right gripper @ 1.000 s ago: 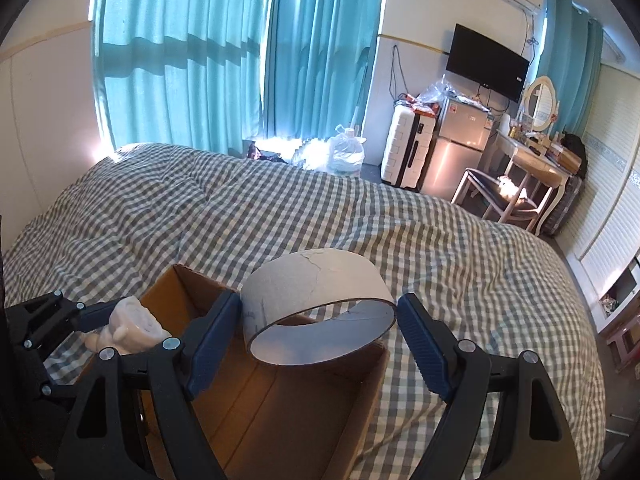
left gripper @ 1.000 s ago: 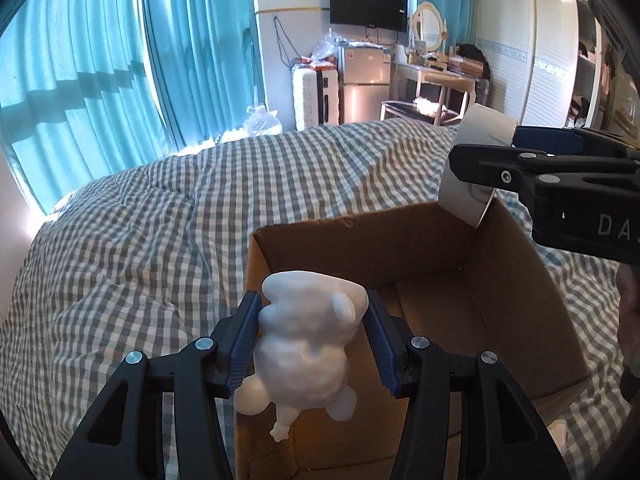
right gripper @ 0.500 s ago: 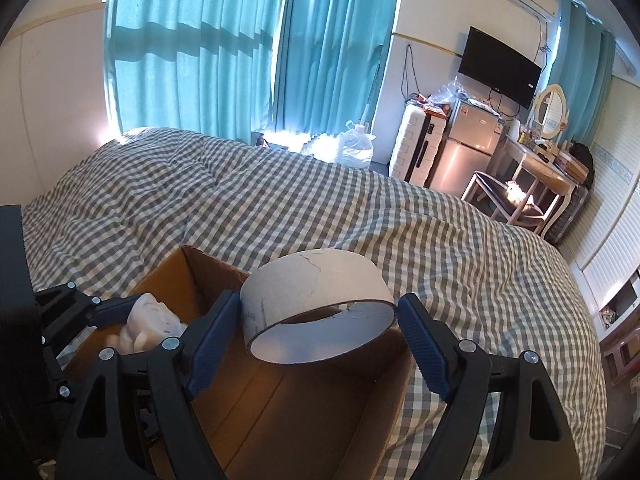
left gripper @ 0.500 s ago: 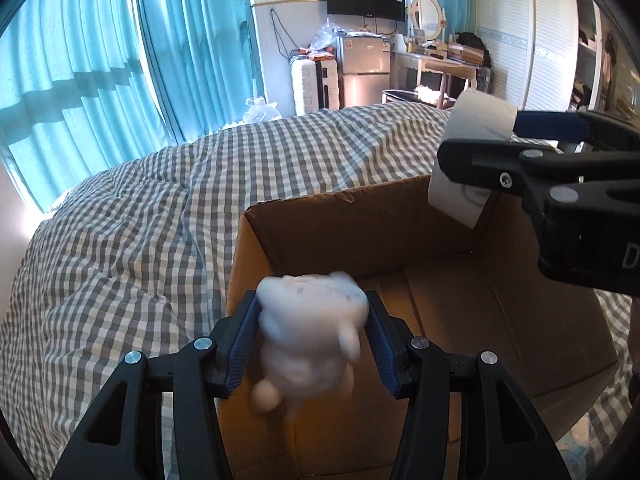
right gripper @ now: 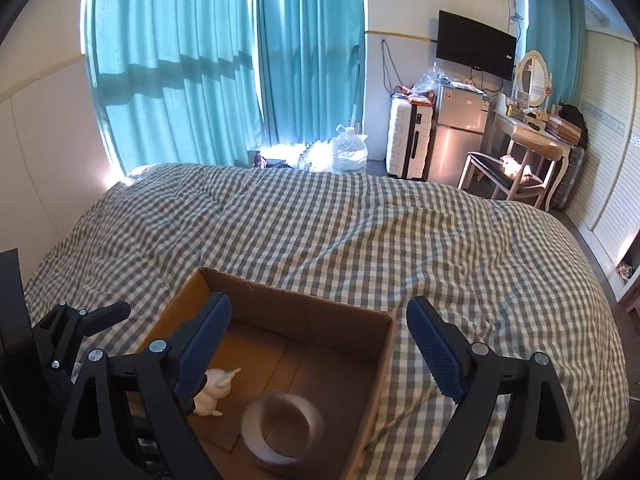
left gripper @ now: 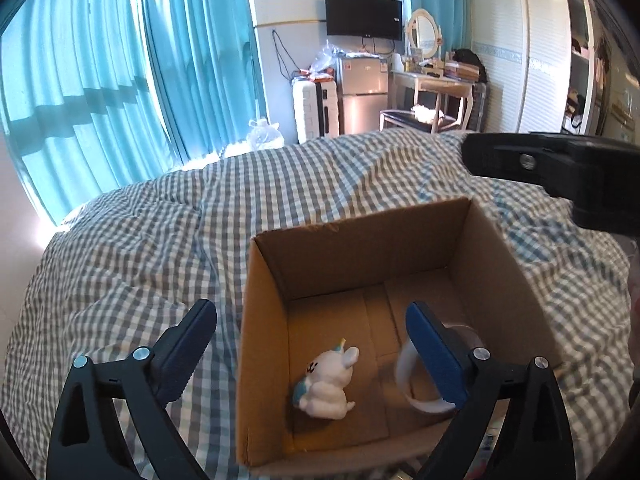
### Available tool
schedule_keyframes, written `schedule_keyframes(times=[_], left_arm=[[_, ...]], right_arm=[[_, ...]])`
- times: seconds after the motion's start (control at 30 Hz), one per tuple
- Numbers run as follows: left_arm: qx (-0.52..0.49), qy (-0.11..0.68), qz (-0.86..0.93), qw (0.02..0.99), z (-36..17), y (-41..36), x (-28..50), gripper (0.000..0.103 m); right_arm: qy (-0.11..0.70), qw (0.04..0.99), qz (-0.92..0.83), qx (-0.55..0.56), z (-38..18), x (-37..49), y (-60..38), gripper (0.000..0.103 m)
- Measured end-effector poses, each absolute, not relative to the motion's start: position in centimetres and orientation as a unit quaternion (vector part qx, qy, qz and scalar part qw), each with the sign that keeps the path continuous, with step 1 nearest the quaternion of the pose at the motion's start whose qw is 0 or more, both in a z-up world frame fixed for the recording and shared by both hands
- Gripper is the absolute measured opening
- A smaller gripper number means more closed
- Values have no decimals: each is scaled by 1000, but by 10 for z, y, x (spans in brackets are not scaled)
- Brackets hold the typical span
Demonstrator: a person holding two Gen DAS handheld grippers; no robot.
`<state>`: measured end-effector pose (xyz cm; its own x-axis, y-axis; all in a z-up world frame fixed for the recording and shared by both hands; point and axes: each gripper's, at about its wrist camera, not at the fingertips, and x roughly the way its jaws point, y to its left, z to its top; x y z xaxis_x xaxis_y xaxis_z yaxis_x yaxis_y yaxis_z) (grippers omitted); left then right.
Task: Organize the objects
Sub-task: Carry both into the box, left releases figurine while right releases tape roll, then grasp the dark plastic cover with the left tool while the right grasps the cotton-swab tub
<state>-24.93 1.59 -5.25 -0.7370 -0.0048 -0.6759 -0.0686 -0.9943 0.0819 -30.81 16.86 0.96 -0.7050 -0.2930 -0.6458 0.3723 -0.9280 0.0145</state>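
Both tongs have just been opening and now stand wide with nothing between them. The left tongs (left gripper: 312, 354) hang over the box (left gripper: 360, 236), the right tongs (right gripper: 320, 354) likewise. The toy (left gripper: 328, 386) and the tape ring (right gripper: 282, 428) lie apart on the box floor. Best to lift straight up, clear of the cardboard walls. The bed (right gripper: 360, 232) around offers plenty of open room.

Both the left gripper (left gripper: 312, 344) and the right gripper (right gripper: 320, 344) have just been opening and now hold nothing, the white unicorn figurine (left gripper: 328, 384) and the white tape roll (right gripper: 282, 426) having dropped onto the cardboard box (left gripper: 360, 240) floor.
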Motion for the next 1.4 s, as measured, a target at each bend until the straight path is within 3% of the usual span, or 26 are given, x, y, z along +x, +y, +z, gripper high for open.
schedule_keyframes(times=[0.43,0.7,1.13,1.4], left_arm=[[-313,38,949,-6,32,16,-170,102],[-306,44,951,-25,45,10,-117,103],[-358,27,933,-34,-32,-6,-63,103],[-412,3,911,14,-79,7,-35,103]], right_arm=[[67,163,-947,267,101,-195,212,92],[81,160,-953,246,118,-121,230,92],[87,177,-924,327,10,-65,224,92],[83,159,-905,386,-61,-66,234,92]])
